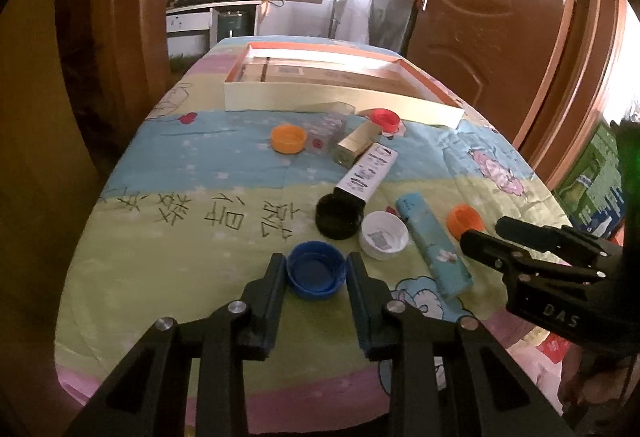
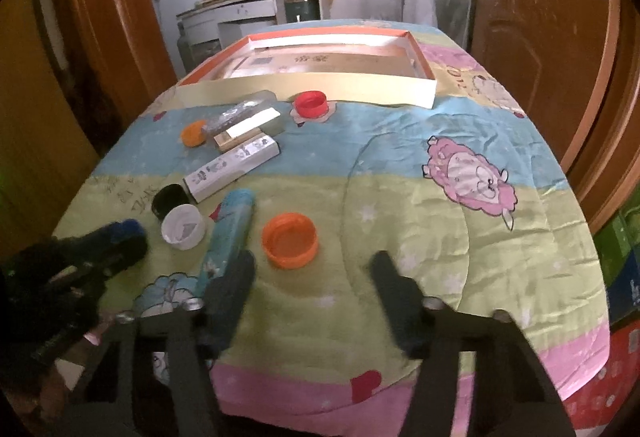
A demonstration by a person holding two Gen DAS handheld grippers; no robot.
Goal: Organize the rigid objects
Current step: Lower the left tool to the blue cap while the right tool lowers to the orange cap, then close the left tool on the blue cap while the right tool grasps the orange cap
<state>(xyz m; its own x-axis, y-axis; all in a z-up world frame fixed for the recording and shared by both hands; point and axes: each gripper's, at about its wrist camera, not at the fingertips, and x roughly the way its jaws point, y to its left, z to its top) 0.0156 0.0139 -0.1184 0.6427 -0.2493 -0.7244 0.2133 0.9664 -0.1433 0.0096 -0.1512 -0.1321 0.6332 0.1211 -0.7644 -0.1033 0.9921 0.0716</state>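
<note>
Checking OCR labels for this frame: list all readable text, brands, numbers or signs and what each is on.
"DAS": white letters on the right gripper body, left wrist view.
Handwritten black Chinese characters on the tablecloth: upside down, not legible.
Black and white carton: large print, blurred, unreadable.
White cap: code sticker inside, too small.
Print on the tray floor: too blurred.
Green box beside the table: too small.

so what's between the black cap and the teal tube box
The white cap lies between the black cap and the teal tube box, close against the black one. It shows in both wrist views, clearest in the left.
</note>
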